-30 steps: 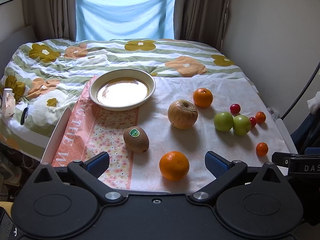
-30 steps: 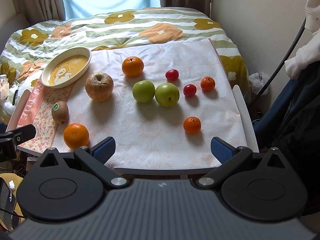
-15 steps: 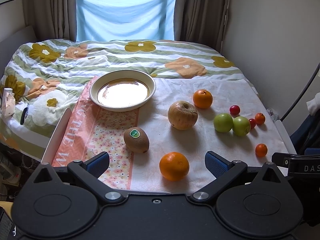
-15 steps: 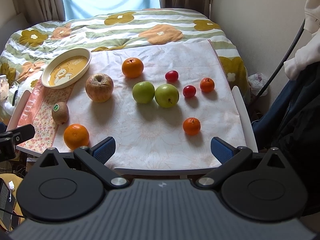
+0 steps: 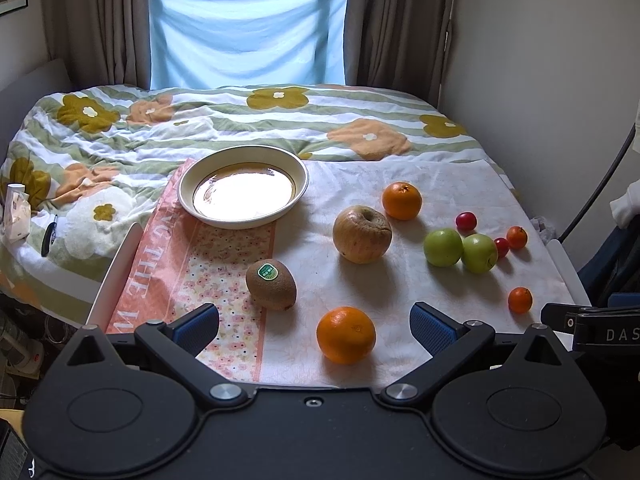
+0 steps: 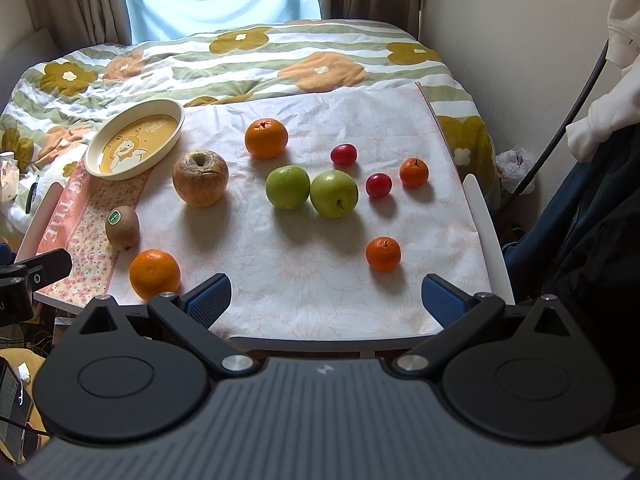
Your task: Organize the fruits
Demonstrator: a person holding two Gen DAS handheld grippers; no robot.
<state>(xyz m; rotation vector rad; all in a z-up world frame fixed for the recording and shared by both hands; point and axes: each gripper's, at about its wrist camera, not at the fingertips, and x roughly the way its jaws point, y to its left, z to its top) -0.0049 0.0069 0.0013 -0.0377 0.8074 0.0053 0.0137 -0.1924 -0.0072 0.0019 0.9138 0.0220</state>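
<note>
both hand-held grippers gaping, empty; orange just ahead of left hand-held gripper.

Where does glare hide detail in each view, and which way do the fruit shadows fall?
Left wrist view: window glare whites out the plate floor, hiding its print. Right wrist view: the same plate shows its cartoon clearly. In both, shadows fall toward the camera, as under the green apples.
</note>
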